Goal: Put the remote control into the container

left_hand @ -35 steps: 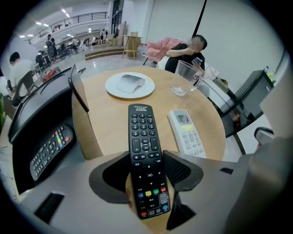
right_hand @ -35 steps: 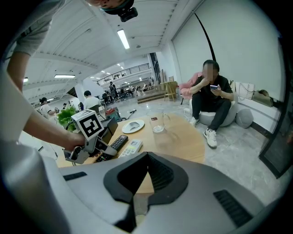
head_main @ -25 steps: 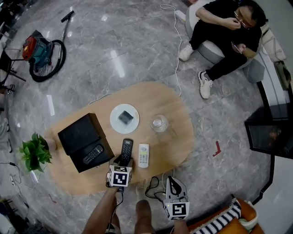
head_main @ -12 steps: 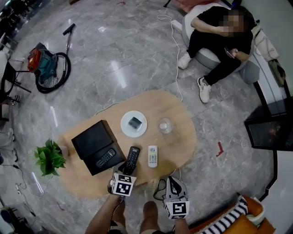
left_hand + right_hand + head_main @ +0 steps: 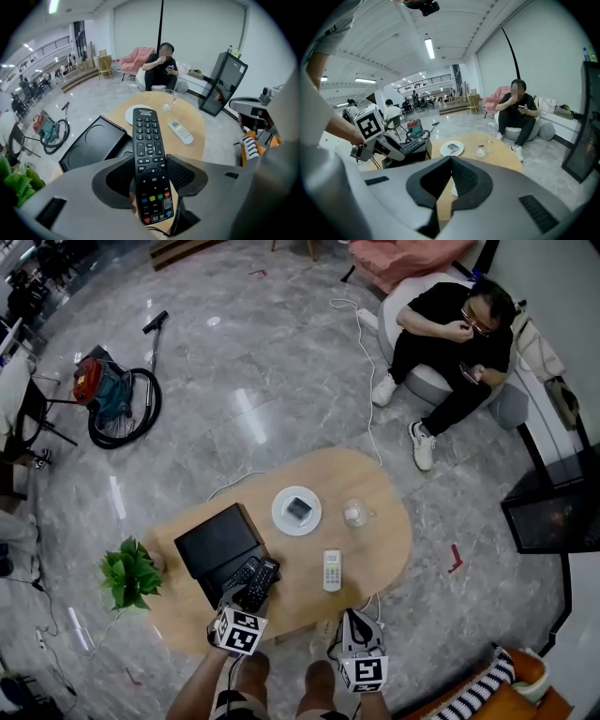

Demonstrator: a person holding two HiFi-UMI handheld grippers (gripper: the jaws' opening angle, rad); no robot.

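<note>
While three remotes are in sight, two black and one white, only one black remote control (image 5: 149, 140) is held: the left gripper (image 5: 150, 176) pinches its lower half, raised over the near edge of the single black container (image 5: 217, 538). In the head view its long axis runs from 7 to 1 o'clock, top end towards the one white plate (image 5: 281, 517). The second black remote (image 5: 241, 575) lies in the container at its 9 o'clock, and the white remote (image 5: 332, 570) lies on the table (image 5: 380, 540) at 3 o'clock. The right gripper (image 5: 450, 161), at 5 o'clock, has its jaws pressed together on nothing.
</note>
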